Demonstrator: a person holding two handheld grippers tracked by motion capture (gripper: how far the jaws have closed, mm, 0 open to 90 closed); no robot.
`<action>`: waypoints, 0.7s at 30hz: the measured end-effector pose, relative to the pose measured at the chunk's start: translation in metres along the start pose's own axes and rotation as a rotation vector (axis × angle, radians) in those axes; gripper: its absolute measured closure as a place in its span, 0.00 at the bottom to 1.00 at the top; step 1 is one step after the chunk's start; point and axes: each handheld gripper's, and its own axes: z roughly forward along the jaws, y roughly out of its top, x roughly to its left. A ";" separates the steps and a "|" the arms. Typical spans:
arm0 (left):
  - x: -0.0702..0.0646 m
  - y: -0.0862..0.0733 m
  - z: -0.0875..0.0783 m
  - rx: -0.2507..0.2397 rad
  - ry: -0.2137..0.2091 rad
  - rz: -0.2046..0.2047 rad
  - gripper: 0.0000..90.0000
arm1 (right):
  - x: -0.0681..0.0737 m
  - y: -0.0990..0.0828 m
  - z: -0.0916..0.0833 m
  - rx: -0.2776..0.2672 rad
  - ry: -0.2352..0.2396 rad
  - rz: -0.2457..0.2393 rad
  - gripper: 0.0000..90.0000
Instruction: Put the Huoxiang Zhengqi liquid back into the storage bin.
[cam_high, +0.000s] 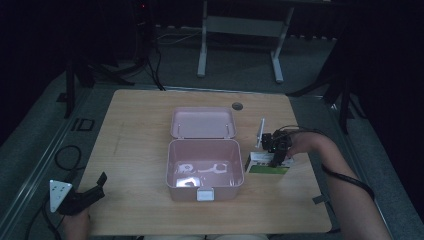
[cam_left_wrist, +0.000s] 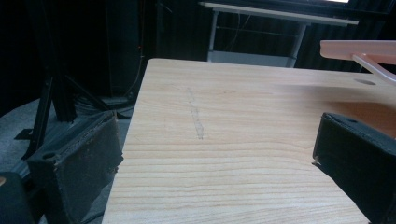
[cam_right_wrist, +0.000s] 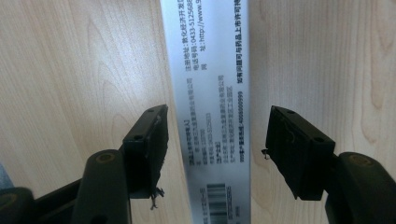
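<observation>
A white and green carton (cam_high: 267, 165) lies flat on the wooden table, just right of an open pink box (cam_high: 172, 165). My right gripper (cam_high: 276, 159) points down over the carton. In the right gripper view the carton's narrow white printed side (cam_right_wrist: 210, 93) runs between the jaws of the right gripper (cam_right_wrist: 215, 135), with a gap on each side, so it is open and astride the carton. My left gripper (cam_high: 100, 185) rests open at the table's front left corner, nothing between its jaws. In its own view the left gripper (cam_left_wrist: 215, 149) looks across bare wood.
The pink box's lid (cam_high: 202, 122) lies folded back behind it; its edge shows as a pink lid (cam_left_wrist: 359, 49) at the upper right of the left gripper view. Small white items (cam_high: 200, 172) lie inside the box. A round cable hole (cam_high: 237, 106) sits near the table's far edge.
</observation>
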 end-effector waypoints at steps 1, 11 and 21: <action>0.000 0.000 0.000 -0.001 -0.001 -0.001 0.01 | -0.001 0.001 0.002 0.000 0.003 0.001 0.44; 0.000 0.000 0.000 0.000 -0.001 -0.003 0.01 | 0.000 0.004 0.014 -0.006 0.001 -0.005 0.52; 0.000 0.000 0.000 -0.001 -0.001 -0.004 0.01 | 0.002 0.007 0.023 -0.005 0.003 -0.016 0.67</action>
